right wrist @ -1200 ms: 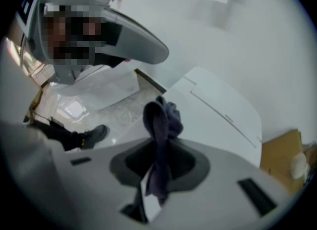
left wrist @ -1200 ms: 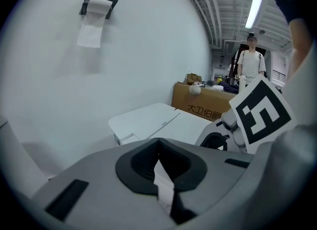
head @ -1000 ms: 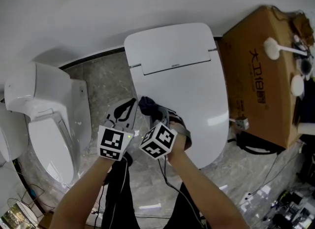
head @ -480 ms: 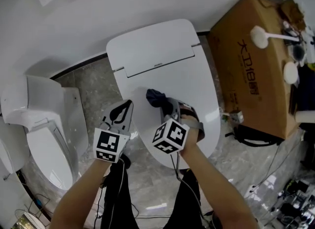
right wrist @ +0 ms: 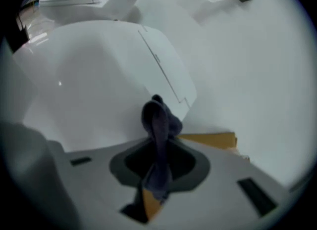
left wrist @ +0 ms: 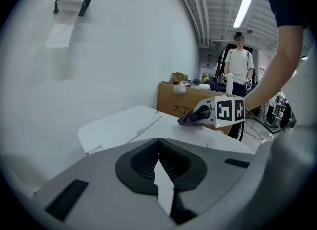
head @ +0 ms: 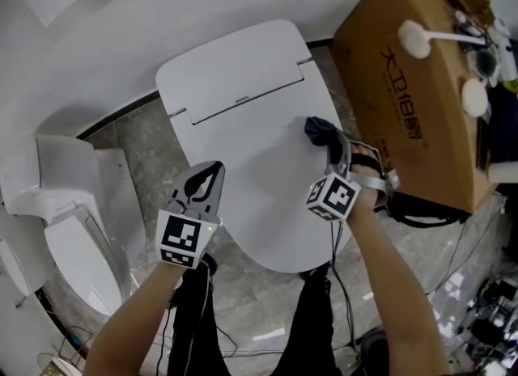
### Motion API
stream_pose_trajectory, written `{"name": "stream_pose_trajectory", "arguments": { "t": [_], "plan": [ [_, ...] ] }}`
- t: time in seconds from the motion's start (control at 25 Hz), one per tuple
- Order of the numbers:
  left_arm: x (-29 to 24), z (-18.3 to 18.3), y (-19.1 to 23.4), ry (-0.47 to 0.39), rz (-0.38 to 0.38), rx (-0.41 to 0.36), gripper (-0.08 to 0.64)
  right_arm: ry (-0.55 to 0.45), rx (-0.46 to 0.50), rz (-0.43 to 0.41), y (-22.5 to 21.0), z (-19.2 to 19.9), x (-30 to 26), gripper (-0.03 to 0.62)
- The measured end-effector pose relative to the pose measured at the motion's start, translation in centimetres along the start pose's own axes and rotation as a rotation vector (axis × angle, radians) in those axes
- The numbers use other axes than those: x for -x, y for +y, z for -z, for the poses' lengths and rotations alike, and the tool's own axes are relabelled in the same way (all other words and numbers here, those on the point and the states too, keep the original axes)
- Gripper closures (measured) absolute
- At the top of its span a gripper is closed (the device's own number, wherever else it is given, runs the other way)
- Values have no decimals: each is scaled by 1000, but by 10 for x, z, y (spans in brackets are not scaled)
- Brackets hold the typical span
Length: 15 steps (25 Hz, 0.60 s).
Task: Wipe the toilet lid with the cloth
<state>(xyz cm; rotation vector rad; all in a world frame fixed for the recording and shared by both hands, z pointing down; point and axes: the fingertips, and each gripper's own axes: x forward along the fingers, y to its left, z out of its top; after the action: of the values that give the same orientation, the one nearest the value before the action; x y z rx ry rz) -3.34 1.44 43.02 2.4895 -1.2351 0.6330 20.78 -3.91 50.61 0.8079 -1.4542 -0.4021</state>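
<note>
right tool (head: 333, 149): clamped on the cloth, I'm holding it low over the right side of the lid
cloth (head: 318, 130): dark wad sticking out past the tool tips, a tail pinched back between the jaws; it sits on the toilet lid (head: 251, 164) near its right edge, just in front of the hinge seam, and looks to be touching the surface
left tool (head: 203, 185): jaws drawn together with nothing between them, parked at the lid's left edge; I can't tell if it rests on the lid or hovers just over it
lid: down, flat, glossy white; no dirt or wet streak I can make out
cardboard box (head: 405, 95): stands just beside the toilet on the right, close to my right tool
step: my guess is mid-wipe, working the right rear part of the lid
how to do it well: keep the wad flat on the lid, not just its tip, with light even pressure; run overlapping strokes across and forward so no strip is skipped; follow the curved rim at the edges
grip: only a small bunch sticks out, so I should tilt the tool so cloth and not plastic meets the lid
risk: right tool or wrist could bump the box on outward strokes; the wad could roll under and lose contact
left to do: I'd judge the centre, left and front of the lid need passes
</note>
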Motion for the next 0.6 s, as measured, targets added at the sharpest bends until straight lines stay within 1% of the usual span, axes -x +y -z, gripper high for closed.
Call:
{"name": "stream_pose_trajectory", "arguments": {
  "t": [0.16, 0.32, 0.44, 0.6],
  "plan": [
    [-2, 2, -2, 8, 5, -7, 540, 7, 55, 59, -2, 22, -12, 506],
    [-3, 3, -7, 14, 15, -17, 540, 5, 64, 112, -2, 33, -20, 506],
    [-4, 2, -8, 15, 18, -22, 540, 12, 65, 121, 0, 38, -23, 506],
    [-5, 1, -7, 15, 14, -21, 541, 5, 63, 103, 8, 34, -22, 506]
  ]
}}
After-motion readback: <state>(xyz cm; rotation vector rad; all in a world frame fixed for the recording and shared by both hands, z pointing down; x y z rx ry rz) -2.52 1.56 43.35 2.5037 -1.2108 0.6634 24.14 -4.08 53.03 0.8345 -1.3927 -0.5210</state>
